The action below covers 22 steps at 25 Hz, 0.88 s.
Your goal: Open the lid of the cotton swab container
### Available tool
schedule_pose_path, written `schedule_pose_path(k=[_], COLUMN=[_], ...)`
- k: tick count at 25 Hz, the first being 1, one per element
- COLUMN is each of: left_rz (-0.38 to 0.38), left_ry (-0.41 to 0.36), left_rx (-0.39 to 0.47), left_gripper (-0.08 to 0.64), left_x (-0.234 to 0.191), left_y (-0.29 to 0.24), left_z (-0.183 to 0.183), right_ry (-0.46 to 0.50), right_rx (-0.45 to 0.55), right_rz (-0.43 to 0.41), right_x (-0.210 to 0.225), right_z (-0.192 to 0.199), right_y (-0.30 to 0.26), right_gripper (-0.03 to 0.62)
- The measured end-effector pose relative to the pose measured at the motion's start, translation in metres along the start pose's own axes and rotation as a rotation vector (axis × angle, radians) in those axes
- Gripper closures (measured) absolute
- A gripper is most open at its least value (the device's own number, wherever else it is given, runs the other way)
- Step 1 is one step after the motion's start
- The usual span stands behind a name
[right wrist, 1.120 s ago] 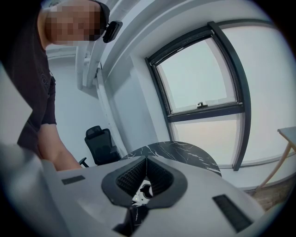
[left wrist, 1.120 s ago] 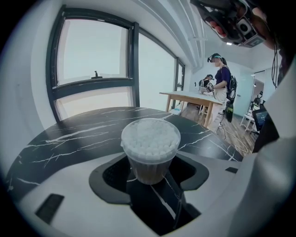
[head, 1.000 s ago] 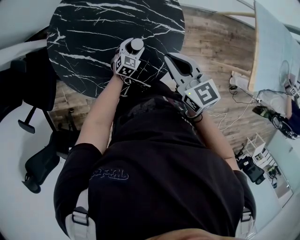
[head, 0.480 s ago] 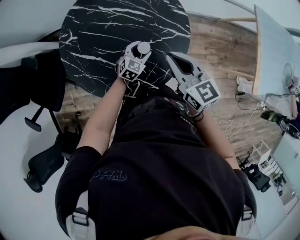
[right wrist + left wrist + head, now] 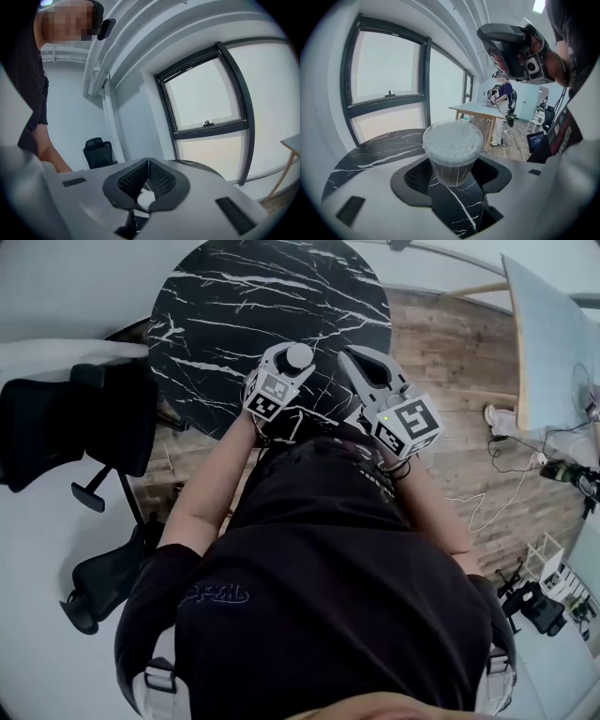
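The left gripper (image 5: 453, 169) has its jaws spread wide, and its dark ribbed pads (image 5: 415, 177) press on the lower sides of a clear round plastic container packed with white cotton swabs (image 5: 452, 143). The container stands upright between them, its swab-filled top rising above the pads. Whether a clear lid sits on it cannot be told. Through the gap under the container the round black tabletop veined in white marble (image 5: 234, 296) shows below, so the container looks to be held off it. In the head view it hangs over the tabletop's near edge, toward that edge's right.

The right gripper (image 5: 148, 162) has its jaws together, the tips of its ribbed pads (image 5: 133, 180) meeting with nothing held at the tips. It hovers just beside the left gripper, near the same near edge.

Behind the jaws, each gripper carries a white cube with black square markers, the left one (image 5: 270, 392) and the right one (image 5: 411, 426). Bare forearms (image 5: 211, 474) lead back to a black shirt (image 5: 328, 587). A black office chair (image 5: 75, 427) stands off the tabletop's left edge, and a wood-plank floor (image 5: 441, 324) lies to its right.
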<state>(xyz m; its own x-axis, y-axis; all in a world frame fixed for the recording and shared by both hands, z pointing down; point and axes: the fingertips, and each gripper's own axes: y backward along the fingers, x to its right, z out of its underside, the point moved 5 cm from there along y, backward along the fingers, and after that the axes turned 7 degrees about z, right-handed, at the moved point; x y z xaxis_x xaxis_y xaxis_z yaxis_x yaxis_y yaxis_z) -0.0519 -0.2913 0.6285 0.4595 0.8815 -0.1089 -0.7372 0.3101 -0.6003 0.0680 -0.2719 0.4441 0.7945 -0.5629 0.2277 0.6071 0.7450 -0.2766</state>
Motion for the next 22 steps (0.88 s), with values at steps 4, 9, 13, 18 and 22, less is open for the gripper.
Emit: schedule_pose_path(k=[4,9,13,18,22], left_rz=[0.034,0.079,0.106,0.149,0.187], left_ry=[-0.014,-0.087,-0.114,-0.13,-0.161], left_rx=[0.013,-0.008,-0.034,-0.048,-0.073], left_gripper=[0.291,0.291,0.291,0.291,0.291], left_x=[0.011,0.024,0.029,0.037,0.046], left_y=[0.024,0.047,0.06,0.072,0.079], left_z=[-0.017,-0.029,-0.026,-0.023,-0.023], right_ry=[-0.003,-0.001,-0.002,0.018,0.023], right_rx=[0.027,0.053,0.067,0.072,0.06], right_rz=[0.015,0.034,0.048,0.067,0.076], right_x=[-0.013,-0.026,-0.038,-0.053,-0.061], right_z=[-0.004,-0.006,-0.008,-0.008,-0.003], right_y=[0.003,0.005,0.007,0.014,0.023], right_gripper=[0.569,0.569,0.569,0.569,0.569])
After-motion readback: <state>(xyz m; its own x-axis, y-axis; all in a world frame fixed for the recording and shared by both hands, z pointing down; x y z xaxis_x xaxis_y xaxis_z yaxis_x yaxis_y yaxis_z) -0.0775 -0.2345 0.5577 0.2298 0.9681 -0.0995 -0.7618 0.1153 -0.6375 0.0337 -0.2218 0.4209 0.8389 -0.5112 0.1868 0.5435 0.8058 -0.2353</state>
